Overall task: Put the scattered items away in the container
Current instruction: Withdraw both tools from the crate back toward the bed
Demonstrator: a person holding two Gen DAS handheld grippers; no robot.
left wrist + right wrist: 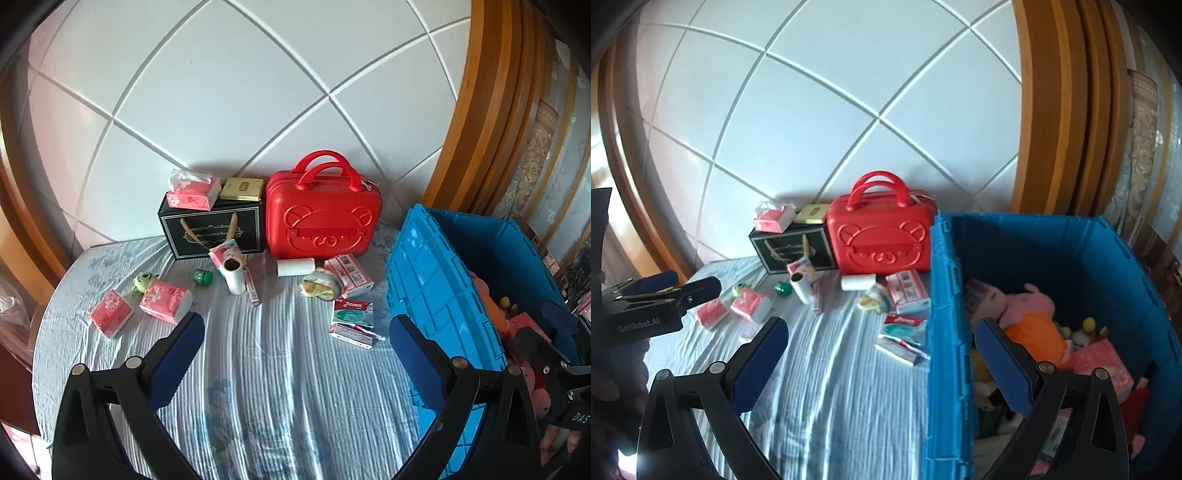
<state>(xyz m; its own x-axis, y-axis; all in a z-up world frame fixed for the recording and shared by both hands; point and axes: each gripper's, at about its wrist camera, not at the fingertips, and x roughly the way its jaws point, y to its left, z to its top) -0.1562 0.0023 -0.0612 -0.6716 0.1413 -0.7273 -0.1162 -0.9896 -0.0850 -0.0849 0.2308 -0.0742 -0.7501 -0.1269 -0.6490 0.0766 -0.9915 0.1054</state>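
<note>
A blue crate stands at the right on the striped cloth; it holds a pink pig plush and a pink tissue pack. Scattered on the cloth are pink tissue packs, a green toy, a green cap, a white roll, a second roll, medicine boxes. My left gripper is open and empty above the cloth. My right gripper is open and empty over the crate's left wall.
A red bear-embossed case and a black gift box stand against the white tiled wall. A tissue pack and a gold box lie on the black box. A wooden frame rises at the right.
</note>
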